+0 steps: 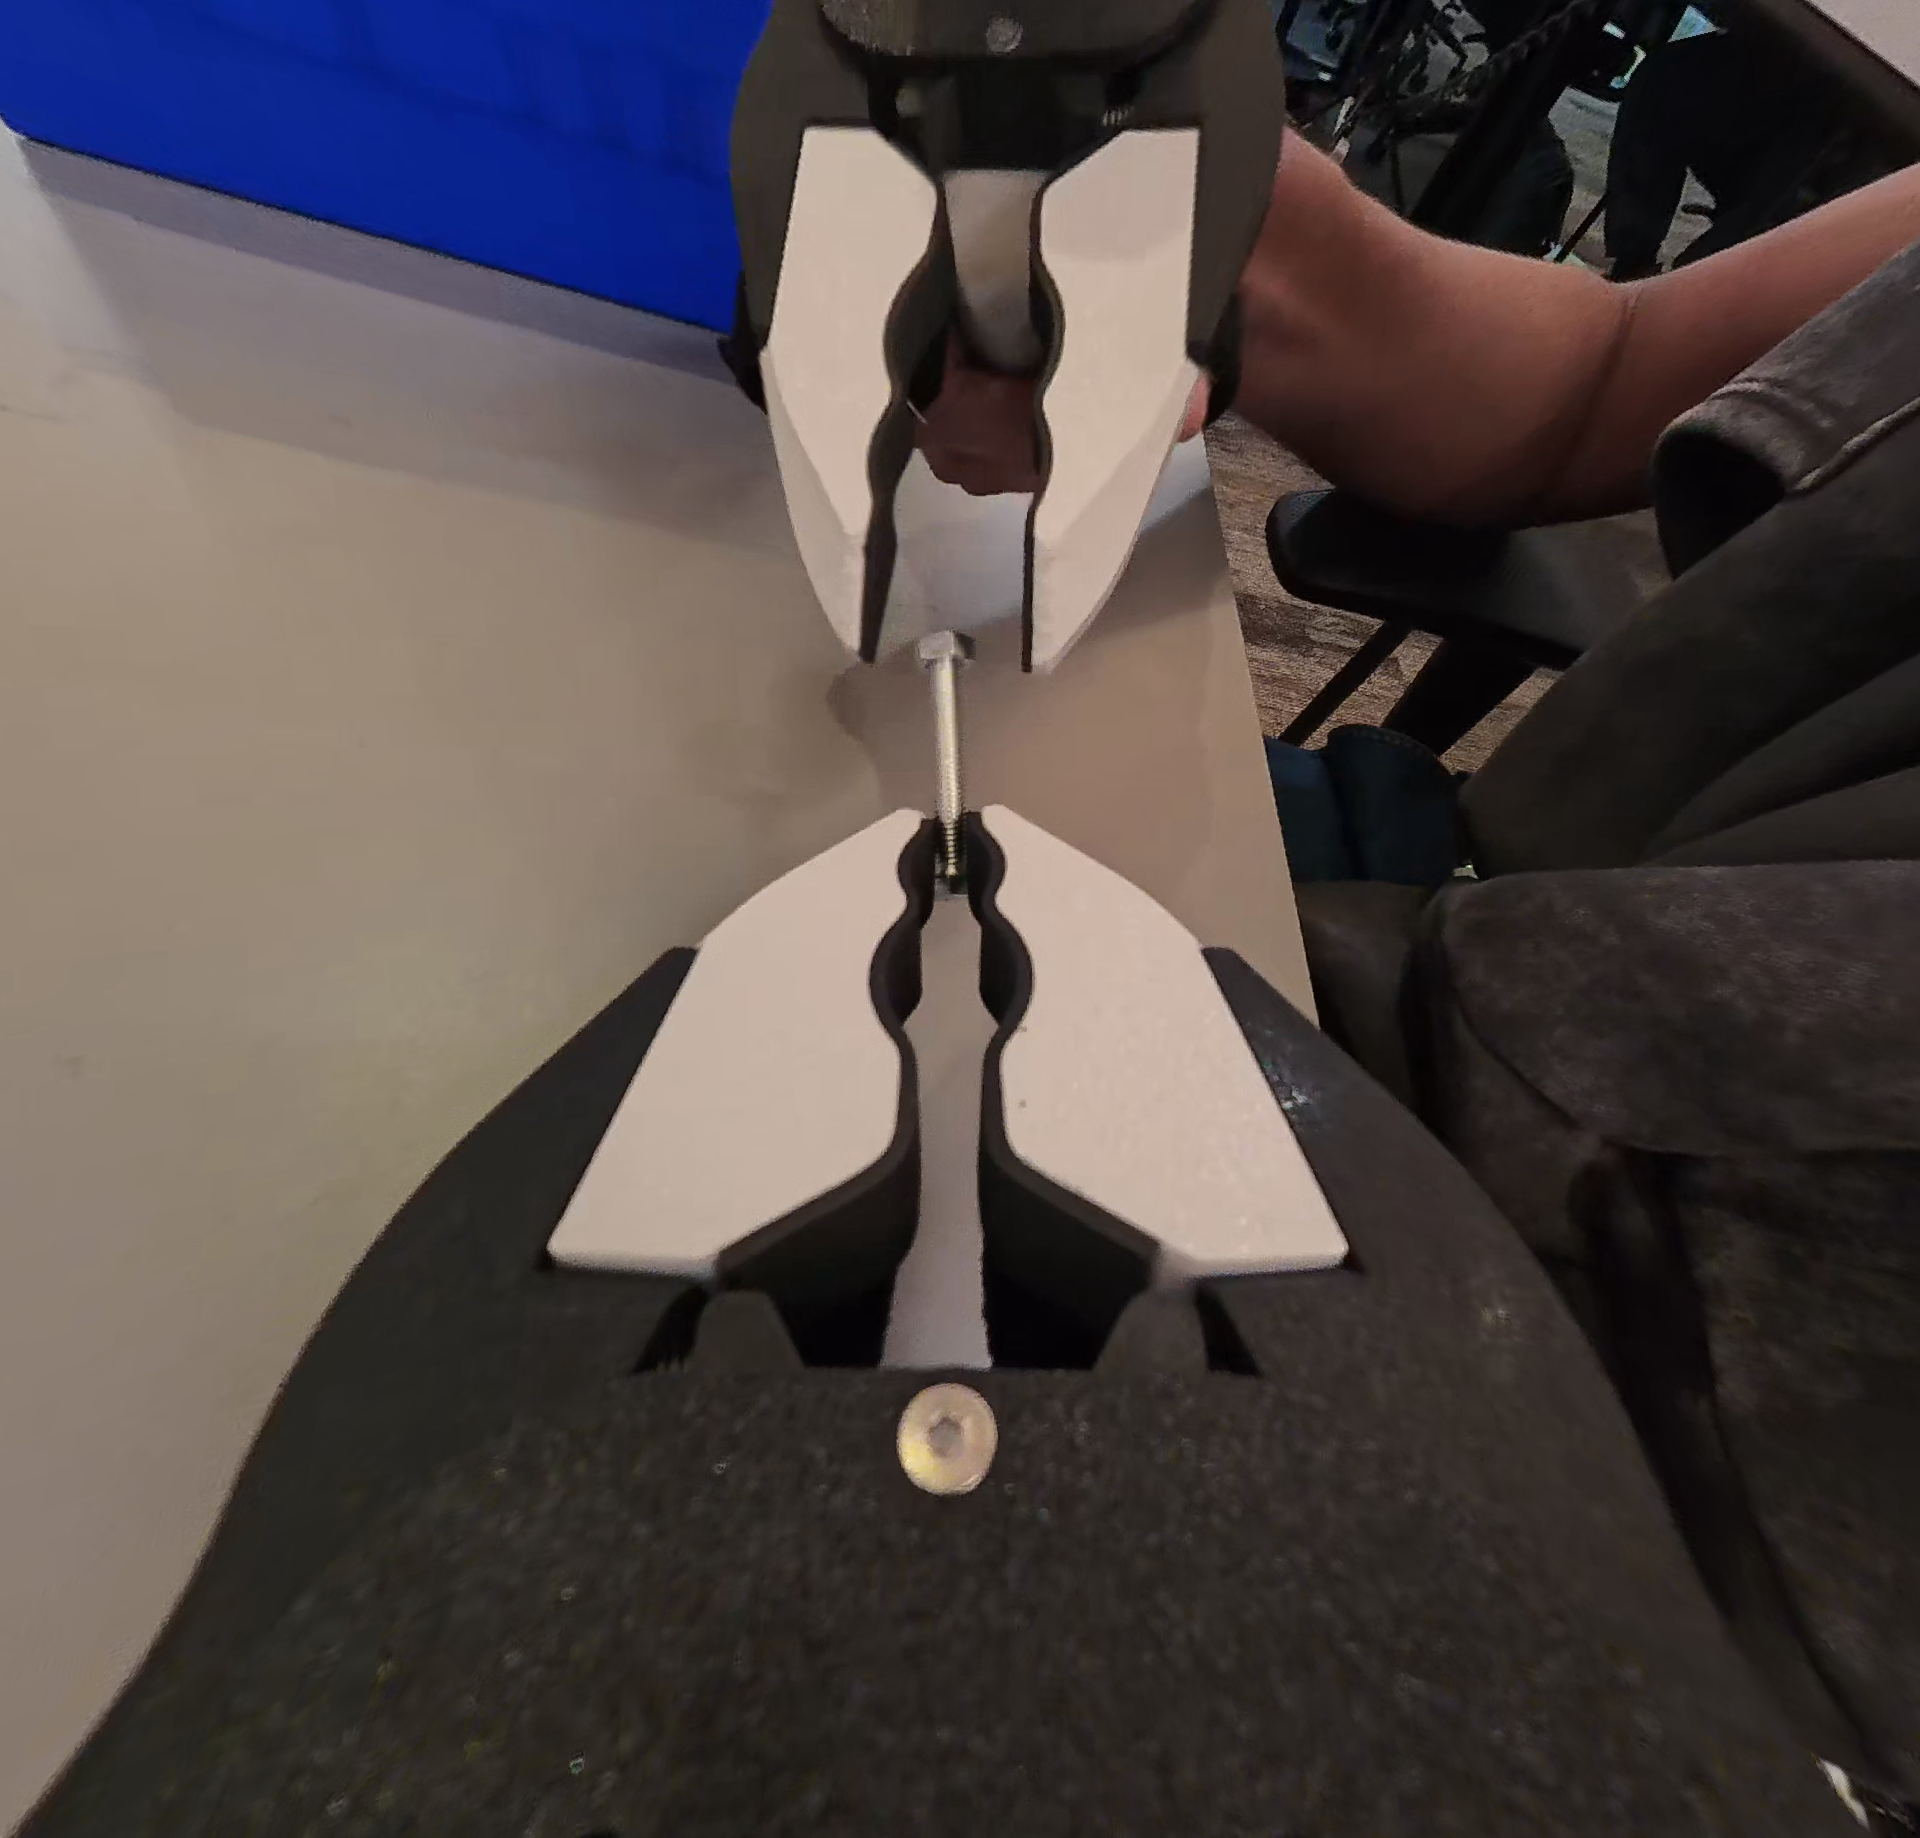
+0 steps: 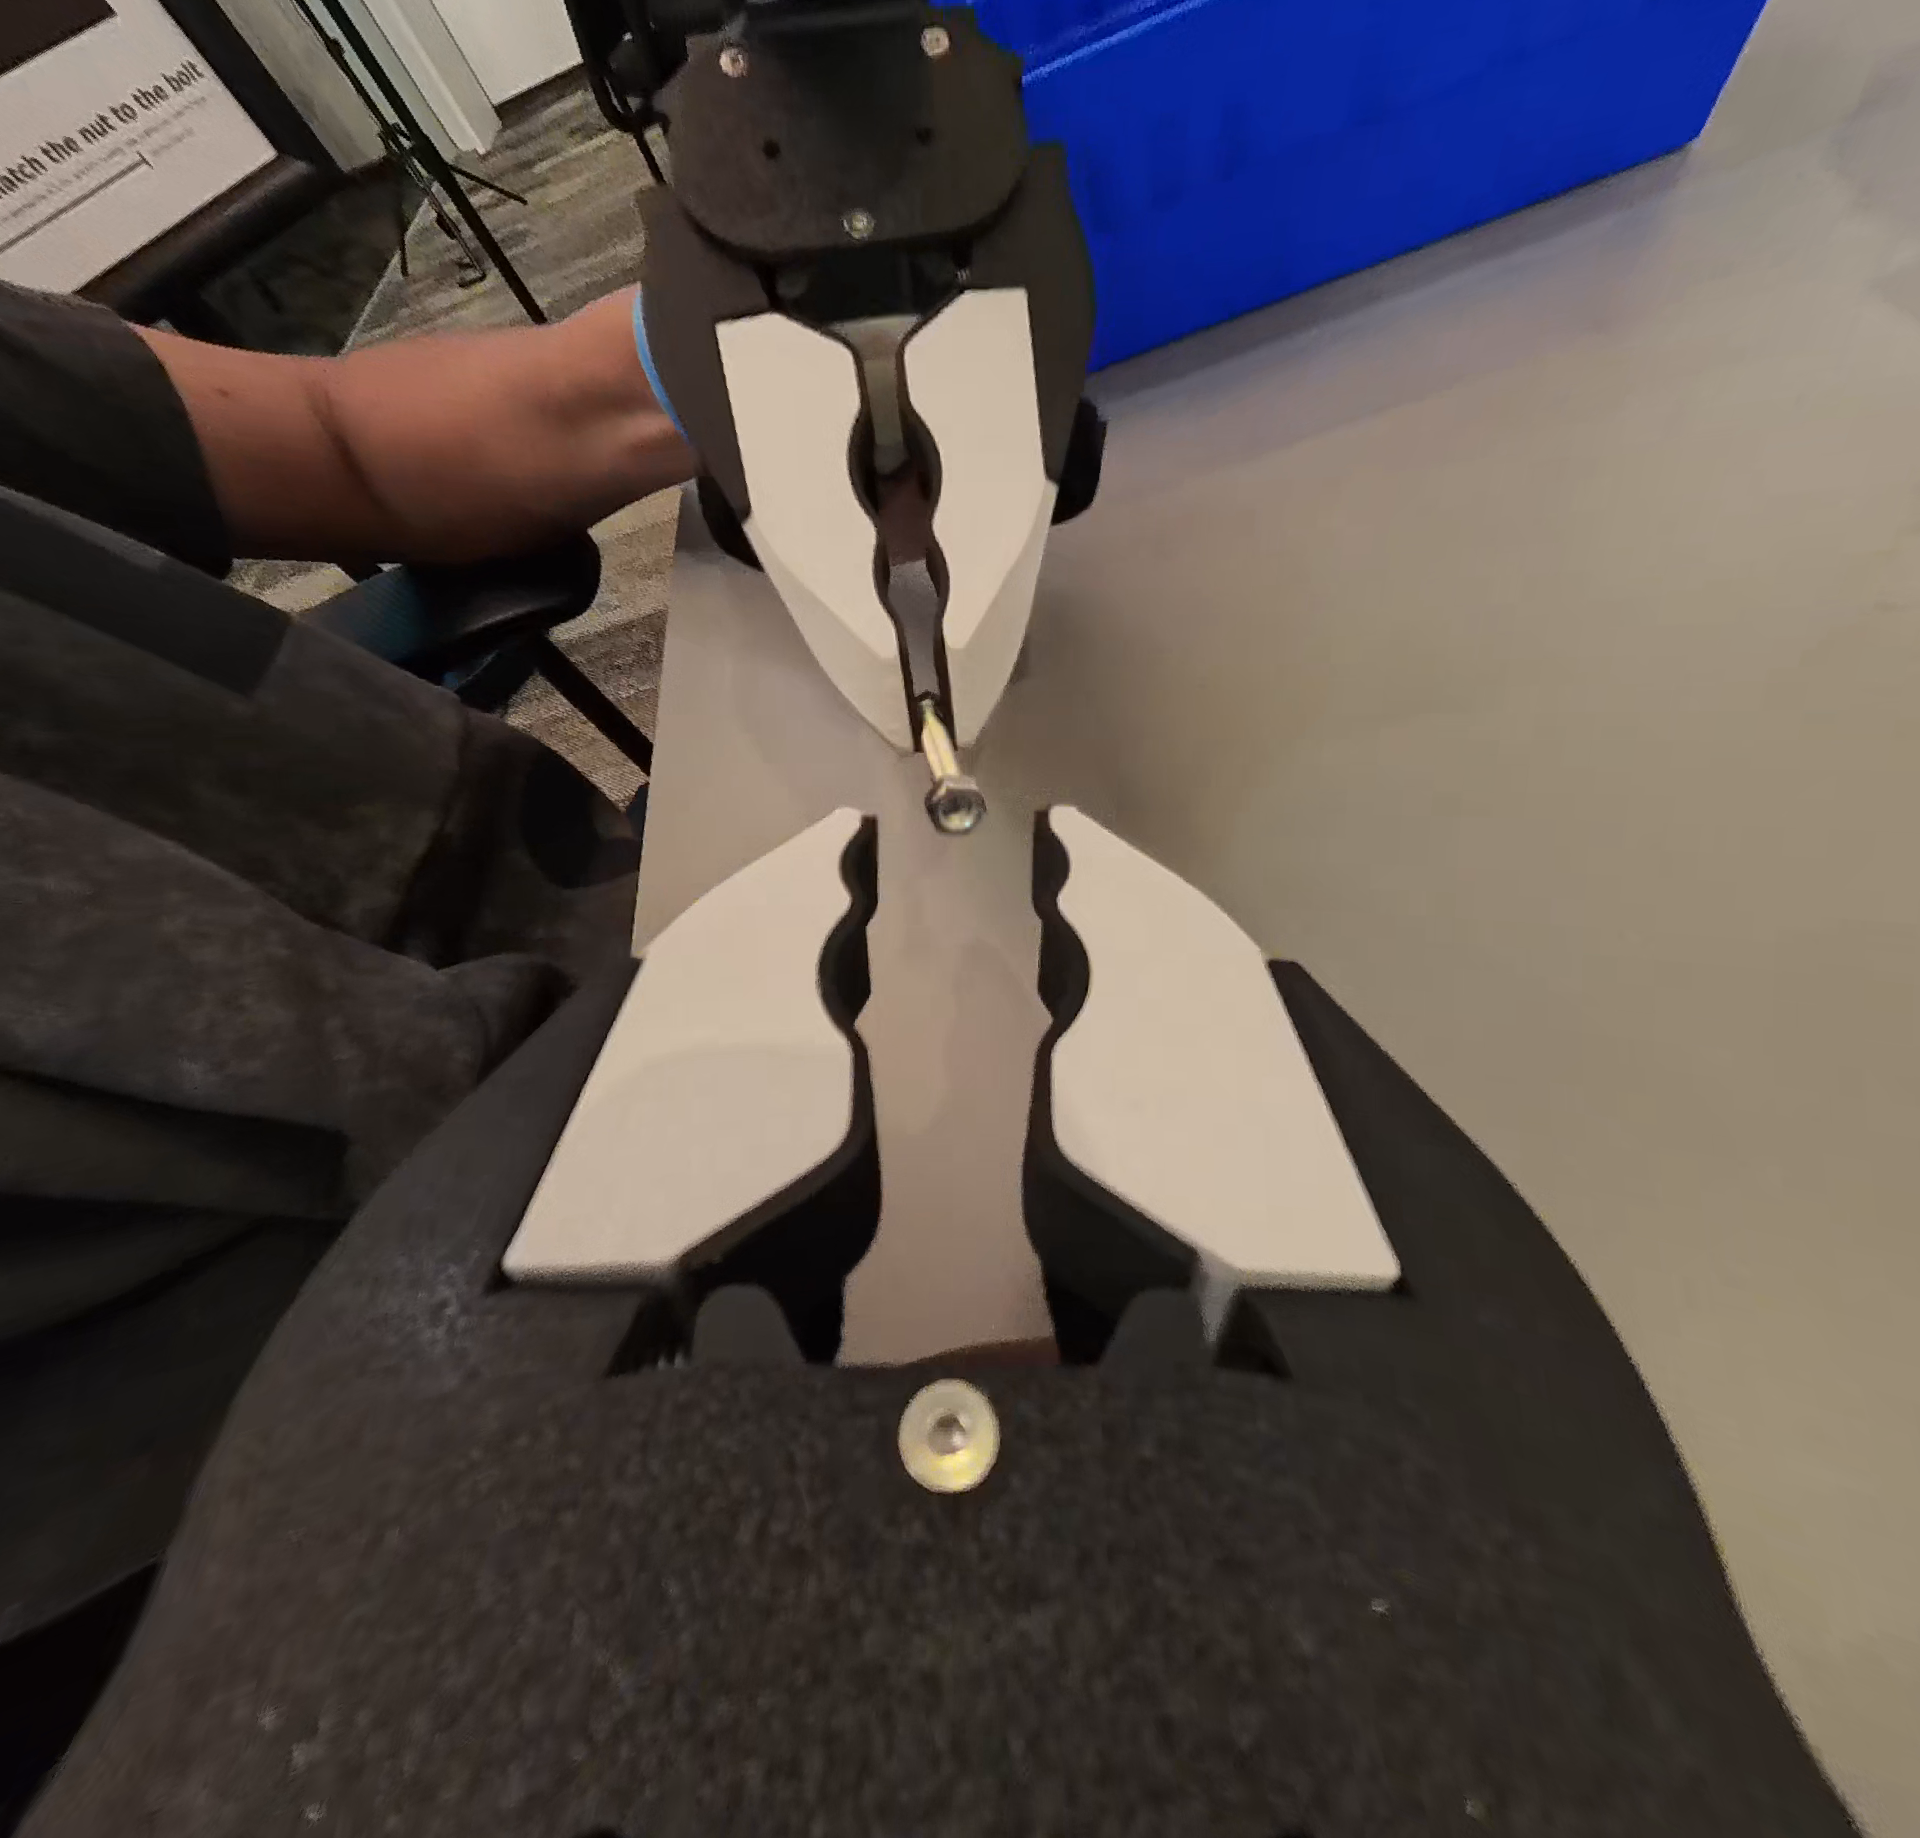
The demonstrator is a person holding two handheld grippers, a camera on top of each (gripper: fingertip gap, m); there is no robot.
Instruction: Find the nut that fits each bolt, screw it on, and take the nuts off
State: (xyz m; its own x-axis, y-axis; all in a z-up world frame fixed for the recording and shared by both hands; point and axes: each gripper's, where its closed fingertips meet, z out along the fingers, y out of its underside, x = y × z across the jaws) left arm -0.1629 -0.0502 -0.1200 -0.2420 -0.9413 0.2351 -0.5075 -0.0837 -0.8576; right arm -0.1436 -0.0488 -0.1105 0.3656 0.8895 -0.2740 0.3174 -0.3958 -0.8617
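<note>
A silver hex-head bolt is held level above the pale table. My left gripper is shut on its threaded end, with both dark pads pressed against the threads. The bolt's head points away, toward my right gripper. The right gripper is open, and the head lies between its fingertips with a gap on each side. In the right wrist view the bolt head sits just ahead of my open right gripper. Beyond it my left gripper clamps the shaft.
A blue bin stands on the table behind the grippers; it also shows in the right wrist view. The table's near edge runs close by, with a person's forearm, dark clothing and a chair armrest past it. Less than 4 cm separates the two grippers' tips.
</note>
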